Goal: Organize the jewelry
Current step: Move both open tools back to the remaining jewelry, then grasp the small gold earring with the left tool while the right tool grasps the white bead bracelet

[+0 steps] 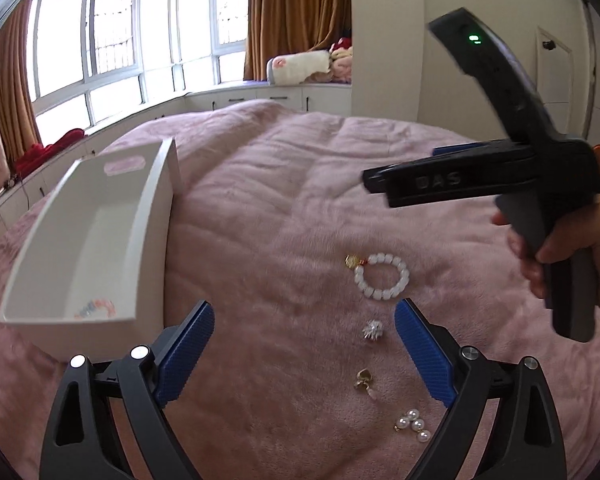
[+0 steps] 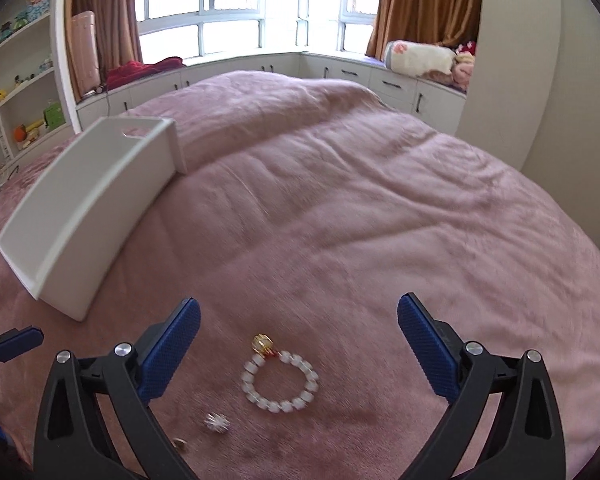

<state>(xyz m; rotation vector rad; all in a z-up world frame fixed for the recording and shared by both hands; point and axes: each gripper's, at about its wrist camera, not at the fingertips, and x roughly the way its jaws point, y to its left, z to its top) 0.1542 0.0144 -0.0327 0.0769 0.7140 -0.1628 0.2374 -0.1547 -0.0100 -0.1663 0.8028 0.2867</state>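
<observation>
A white bead bracelet (image 1: 381,276) with a gold charm lies on the pink blanket; it also shows in the right wrist view (image 2: 280,381). Near it lie a silver spiky piece (image 1: 372,330) (image 2: 217,423), a gold earring (image 1: 365,380) and a pearl cluster (image 1: 413,425). A white box (image 1: 88,240) (image 2: 80,216) stands at the left with a pastel bracelet (image 1: 96,308) inside. My left gripper (image 1: 304,328) is open above the blanket, beside the box. My right gripper (image 2: 299,320) is open, hovering above the white bracelet; its body shows in the left wrist view (image 1: 500,176).
The pink blanket (image 2: 360,208) covers a large bed. Behind it are a window seat with cabinets, a red cloth (image 2: 140,68) and plush toys (image 2: 428,60). Shelves with small items (image 2: 16,80) stand at the left.
</observation>
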